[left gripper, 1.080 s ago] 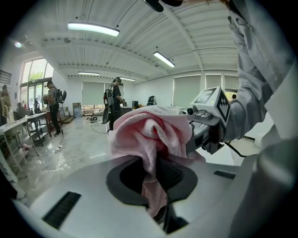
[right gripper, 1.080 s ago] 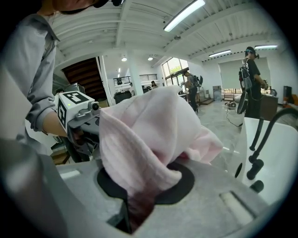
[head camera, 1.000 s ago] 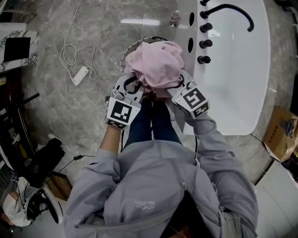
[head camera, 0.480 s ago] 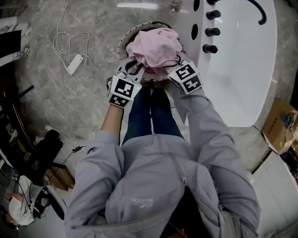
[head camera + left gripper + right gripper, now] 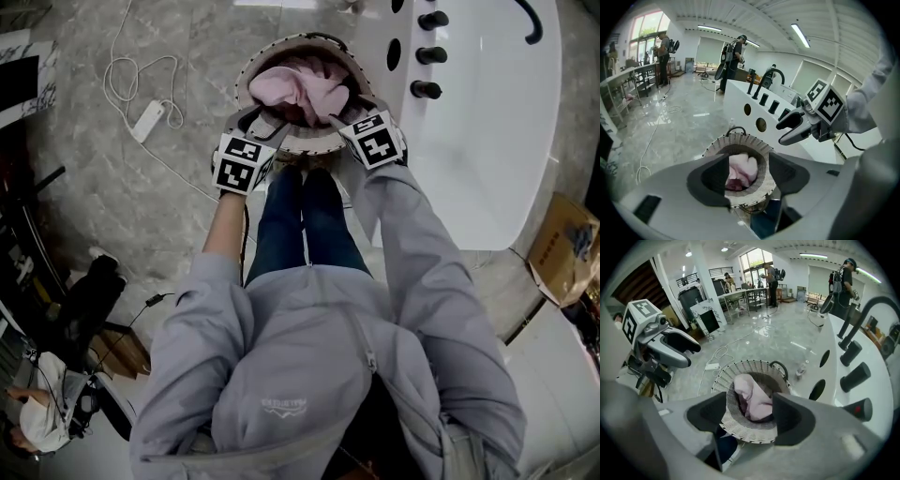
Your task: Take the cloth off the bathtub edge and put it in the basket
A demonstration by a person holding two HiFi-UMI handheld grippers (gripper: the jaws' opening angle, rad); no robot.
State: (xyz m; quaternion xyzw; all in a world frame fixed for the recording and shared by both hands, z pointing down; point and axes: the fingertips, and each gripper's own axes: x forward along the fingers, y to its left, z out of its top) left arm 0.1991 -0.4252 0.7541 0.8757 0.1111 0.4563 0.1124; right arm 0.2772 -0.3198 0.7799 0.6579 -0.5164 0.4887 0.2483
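The pink cloth [image 5: 300,86] lies bunched inside the round white woven basket [image 5: 251,70] on the floor beside the white bathtub [image 5: 487,141]. My left gripper [image 5: 269,122] and right gripper [image 5: 339,118] hover over the basket's near rim, one on each side. Both jaws have just been opening, and their pads press on nothing. In the left gripper view the cloth [image 5: 743,169] shows through the open left gripper [image 5: 748,176], down in the basket [image 5: 736,139]. The right gripper view shows the cloth [image 5: 752,397] likewise beyond the open right gripper [image 5: 750,417], within the basket [image 5: 740,367].
Black tap knobs [image 5: 427,89] line the tub's edge right of the basket. A white power strip [image 5: 147,122] with a looped cord lies on the marble floor to the left. A cardboard box [image 5: 562,248] sits at the far right. The person's legs stand just behind the basket.
Both grippers have sunk toward the basket with the cloth and opened. The cloth, earlier held up between them, now lies inside the basket.
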